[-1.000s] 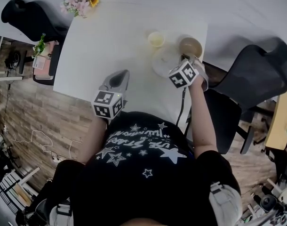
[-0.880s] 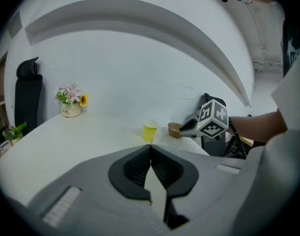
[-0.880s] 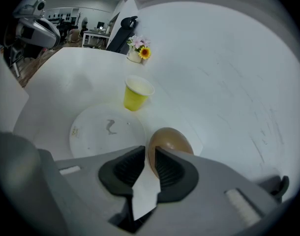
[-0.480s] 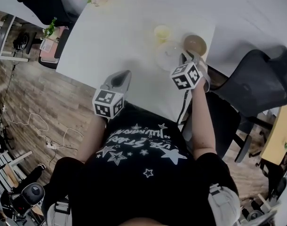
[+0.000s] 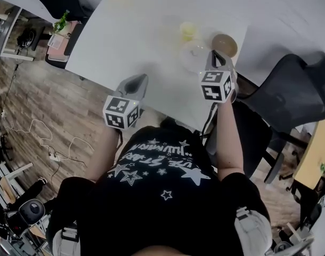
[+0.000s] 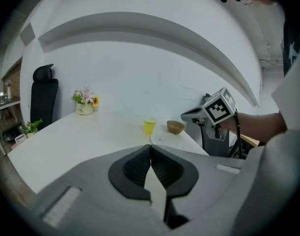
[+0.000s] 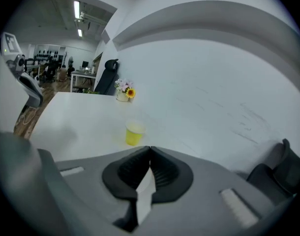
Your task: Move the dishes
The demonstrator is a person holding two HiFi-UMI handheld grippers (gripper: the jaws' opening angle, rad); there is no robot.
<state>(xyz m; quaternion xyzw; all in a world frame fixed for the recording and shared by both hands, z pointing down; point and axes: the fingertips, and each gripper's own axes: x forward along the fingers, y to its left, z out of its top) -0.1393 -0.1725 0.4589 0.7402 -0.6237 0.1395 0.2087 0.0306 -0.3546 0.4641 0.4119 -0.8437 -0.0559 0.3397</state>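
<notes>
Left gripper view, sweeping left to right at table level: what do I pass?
black chair → flower pot → yellow cup → brown bowl → right hand-held gripper

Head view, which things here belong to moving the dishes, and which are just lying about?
For the job: yellow cup, brown bowl, pale plate.
Just lying about: flower pot, black chair.
</notes>
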